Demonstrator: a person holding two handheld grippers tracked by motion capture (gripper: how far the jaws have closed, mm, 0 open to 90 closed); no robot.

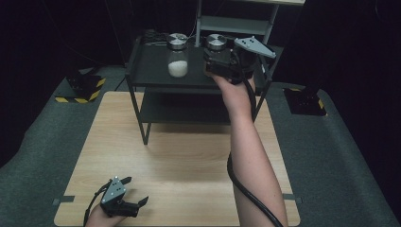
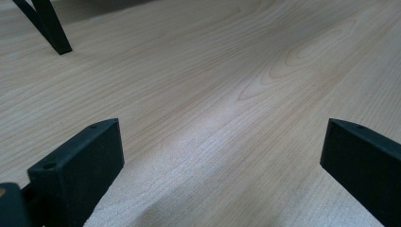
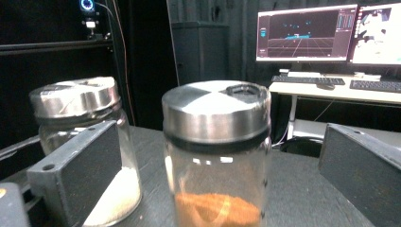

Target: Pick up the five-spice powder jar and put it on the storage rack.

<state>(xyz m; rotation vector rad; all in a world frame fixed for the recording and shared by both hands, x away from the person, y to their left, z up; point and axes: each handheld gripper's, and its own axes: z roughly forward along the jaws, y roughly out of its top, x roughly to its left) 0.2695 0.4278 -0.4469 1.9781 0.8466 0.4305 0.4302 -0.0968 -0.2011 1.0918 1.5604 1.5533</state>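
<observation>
Two grippers in play. Right gripper (image 1: pixel 222 59) is up at the shelf rack's (image 1: pixel 151 80) top tier, jaws spread wide on either side of the orange-powder jar (image 3: pixel 216 156), pads not touching the glass. So the jar stands free on the tier, upright, steel lid on, with the white-powder jar (image 3: pixel 90 146) close beside it.

Risks, judged from here:
- Pulling back crooked could catch a jaw on the orange-powder jar and tip or drag it; the jar is tall, with a heavy-looking lid, so it likely topples easily.
- The jaw on the white-powder jar's side sits very near that jar; a sideways drift would bump it.
- The jars stand near the tier's front part, so a knock toward the person could send one off the rack onto the table (image 1: pixel 189 156).
- The cable trailing from the right gripper hangs by the rack's frame and could snag.

Left gripper (image 1: pixel 124 201) rests low over the table's near edge, jaws apart, nothing between them, well away from the rack.

Counts: two grippers, two jars with two steel lids, one rack, one table, two monitors (image 3: pixel 307 33) in the background.
</observation>
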